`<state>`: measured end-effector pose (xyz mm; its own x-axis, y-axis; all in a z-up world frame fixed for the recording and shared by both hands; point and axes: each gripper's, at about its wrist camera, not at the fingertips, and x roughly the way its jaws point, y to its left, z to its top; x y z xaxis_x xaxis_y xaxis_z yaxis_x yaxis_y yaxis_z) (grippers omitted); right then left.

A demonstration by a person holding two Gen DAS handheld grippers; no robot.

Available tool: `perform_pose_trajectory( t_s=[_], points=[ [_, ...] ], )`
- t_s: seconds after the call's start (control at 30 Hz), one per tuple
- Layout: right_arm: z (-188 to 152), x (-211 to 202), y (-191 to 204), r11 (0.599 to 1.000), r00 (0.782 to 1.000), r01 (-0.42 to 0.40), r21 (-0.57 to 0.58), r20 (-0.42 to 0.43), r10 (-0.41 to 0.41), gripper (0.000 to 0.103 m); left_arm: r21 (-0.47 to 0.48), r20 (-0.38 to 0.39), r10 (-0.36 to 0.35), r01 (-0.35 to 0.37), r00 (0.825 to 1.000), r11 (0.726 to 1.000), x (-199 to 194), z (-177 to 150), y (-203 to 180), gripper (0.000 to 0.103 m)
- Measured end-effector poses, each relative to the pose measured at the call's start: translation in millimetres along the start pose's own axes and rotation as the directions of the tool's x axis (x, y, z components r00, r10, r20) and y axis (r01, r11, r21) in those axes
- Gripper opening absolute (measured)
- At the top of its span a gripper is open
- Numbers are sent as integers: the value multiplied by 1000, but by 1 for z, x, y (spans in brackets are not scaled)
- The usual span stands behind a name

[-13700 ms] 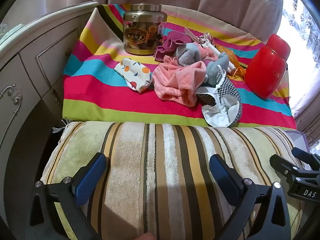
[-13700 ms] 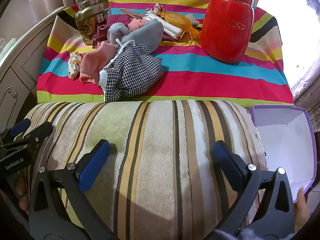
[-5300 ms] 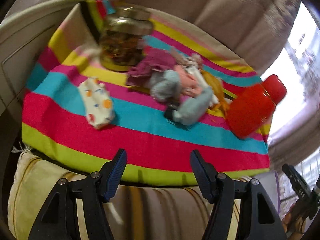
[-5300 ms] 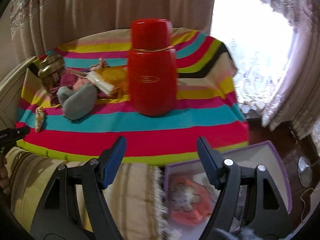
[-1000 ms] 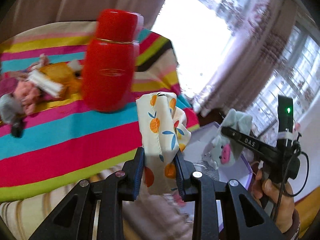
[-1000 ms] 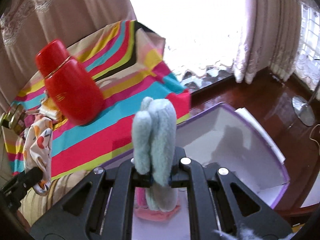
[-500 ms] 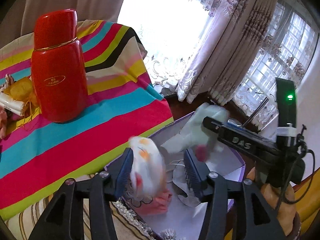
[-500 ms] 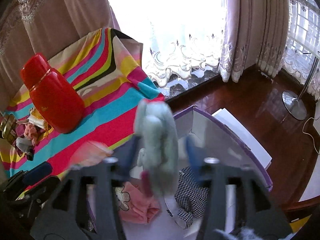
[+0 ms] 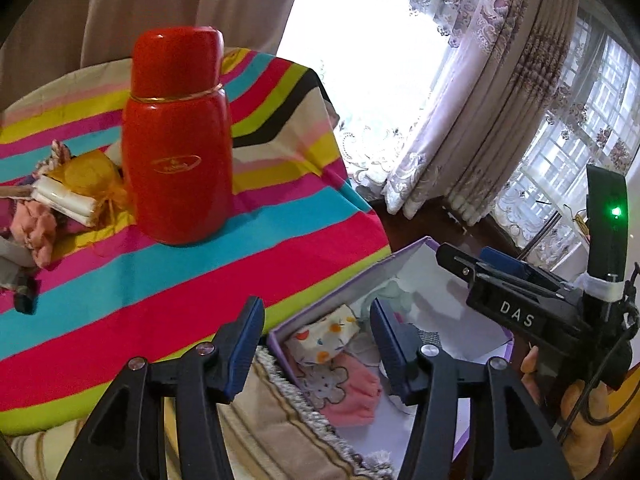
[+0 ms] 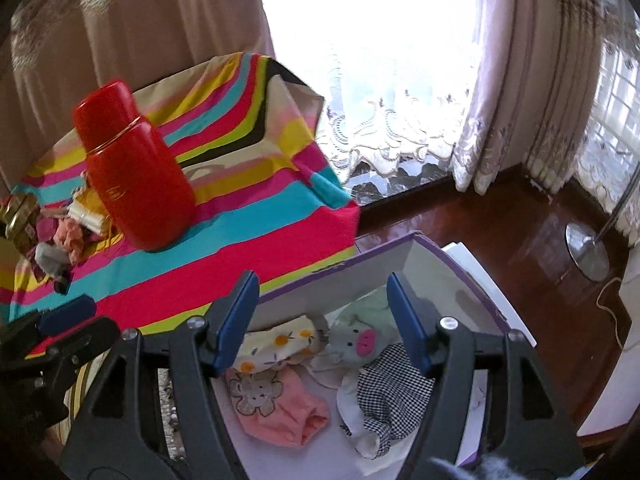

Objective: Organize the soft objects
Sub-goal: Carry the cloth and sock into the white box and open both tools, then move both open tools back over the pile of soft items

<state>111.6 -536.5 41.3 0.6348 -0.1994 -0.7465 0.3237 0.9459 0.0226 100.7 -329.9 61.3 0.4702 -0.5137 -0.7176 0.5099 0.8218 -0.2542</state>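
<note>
Plush pig, soft, crumpled in box.

- Daylight from my window at 12 o'clock is blown out to white.
- Fisheye bending and black vignette at all rims.
- Foreground sharp, moderately lit.

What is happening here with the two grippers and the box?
A person is sorting soft things into the purple box. Both grippers, left and right, hang open and empty above it. Inside lie an orange-print cloth, a plush pig, a pink garment and a checked cloth. More soft items wait beside the red flask.
</note>
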Motion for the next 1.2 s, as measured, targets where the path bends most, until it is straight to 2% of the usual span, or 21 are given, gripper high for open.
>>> perform_pose_trajectory(
  t_s=[0.17, 0.37, 0.53, 0.7, 0.8, 0.97, 1.2],
  points=[
    [0, -1, 23, 997, 998, -66, -29, -11, 66, 69, -4, 18, 17, -17, 1000, 1000, -9, -1, 22, 56],
    [-2, 4, 60, 991, 995, -95, -93, -35, 92, 69, -53, 56, 74, -71, 996, 996, -23, 3, 74, 56],
    [-4, 10, 92, 981, 990, -131, -145, -60, 124, 70, -141, 79, 120, -108, 990, 984, -34, 4, 124, 56],
    [-7, 19, 126, 966, 982, -177, -189, -96, 161, 70, -245, 90, 157, -131, 983, 961, -45, 0, 176, 56],
    [-10, 23, 146, 955, 977, -200, -219, -112, 179, 70, -315, 93, 189, -151, 978, 937, -52, -4, 208, 56],
    [-13, 28, 176, 935, 968, -242, -258, -136, 213, 70, -445, 122, 247, -169, 961, 879, -74, -8, 263, 56],
    [-14, 32, 219, 902, 949, -308, -304, -165, 269, 70, -540, 151, 307, -182, 940, 822, -100, -6, 315, 56]
  ],
)
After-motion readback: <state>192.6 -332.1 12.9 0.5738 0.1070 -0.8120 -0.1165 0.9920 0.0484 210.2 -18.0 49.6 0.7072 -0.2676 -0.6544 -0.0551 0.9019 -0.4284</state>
